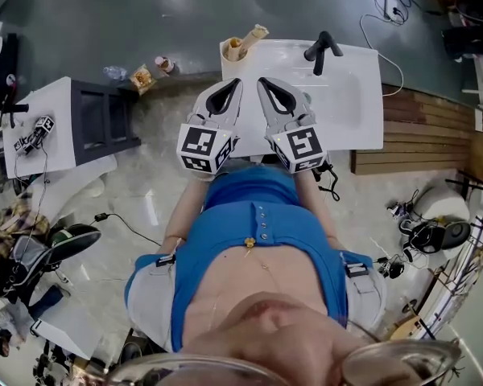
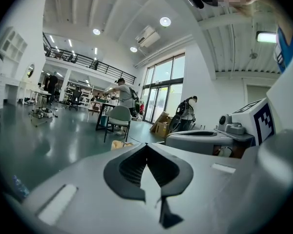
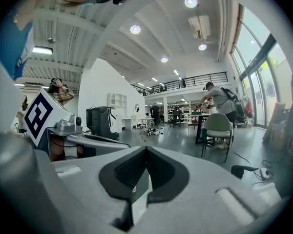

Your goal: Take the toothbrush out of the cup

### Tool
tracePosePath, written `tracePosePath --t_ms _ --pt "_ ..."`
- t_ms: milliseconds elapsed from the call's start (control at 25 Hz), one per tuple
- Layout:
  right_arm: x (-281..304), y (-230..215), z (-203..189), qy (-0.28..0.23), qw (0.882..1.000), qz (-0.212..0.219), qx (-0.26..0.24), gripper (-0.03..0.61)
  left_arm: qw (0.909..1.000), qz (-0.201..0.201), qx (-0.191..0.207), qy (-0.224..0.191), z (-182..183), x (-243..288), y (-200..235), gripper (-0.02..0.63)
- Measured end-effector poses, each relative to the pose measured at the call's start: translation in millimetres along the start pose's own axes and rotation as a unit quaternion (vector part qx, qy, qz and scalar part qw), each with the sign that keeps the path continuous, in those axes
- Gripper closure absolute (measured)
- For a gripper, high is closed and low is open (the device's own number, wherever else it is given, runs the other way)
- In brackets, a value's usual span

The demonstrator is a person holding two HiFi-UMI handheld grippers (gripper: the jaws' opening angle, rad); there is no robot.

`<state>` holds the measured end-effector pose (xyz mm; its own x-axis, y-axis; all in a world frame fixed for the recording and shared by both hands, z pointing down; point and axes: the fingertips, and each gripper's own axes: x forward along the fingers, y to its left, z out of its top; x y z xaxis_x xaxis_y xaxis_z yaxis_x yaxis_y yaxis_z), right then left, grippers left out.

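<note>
A person in a blue shirt stands at a white sink (image 1: 362, 95) with a gripper in each hand, both held over its near-left part. The left gripper (image 1: 237, 82) has its jaws pressed together on nothing, as its own view (image 2: 146, 146) confirms. The right gripper (image 3: 146, 150) is likewise closed and empty, and sits beside its twin (image 1: 261, 81).

The cup (image 1: 233, 51) stands on the sink's far-left corner, left of the black tap (image 1: 322, 51). The toothbrush (image 1: 255, 32) sticks out of it, its length slanting away from the person and toward the tap side.

The cup lies almost straight ahead of the left gripper, which looks the nearer of the two. Either claw would probably have to spread before closing across the slanted handle.
</note>
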<state>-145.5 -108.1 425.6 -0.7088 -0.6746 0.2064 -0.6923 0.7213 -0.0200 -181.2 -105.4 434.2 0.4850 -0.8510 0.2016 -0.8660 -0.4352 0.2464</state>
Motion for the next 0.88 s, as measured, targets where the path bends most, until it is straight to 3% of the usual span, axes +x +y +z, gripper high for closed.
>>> tracePosePath --t_ms 400,880 --pt "11 -22 5 0.001 0.999 0.041 -0.006 0.577 0.9994 0.034 -0.005 -0.006 6 25 0 0.612" --pt "-2 -42 -6 0.019 0.999 0.03 0.004 0.577 0.996 0.085 0.009 0.024 -15 36 29 0.612"
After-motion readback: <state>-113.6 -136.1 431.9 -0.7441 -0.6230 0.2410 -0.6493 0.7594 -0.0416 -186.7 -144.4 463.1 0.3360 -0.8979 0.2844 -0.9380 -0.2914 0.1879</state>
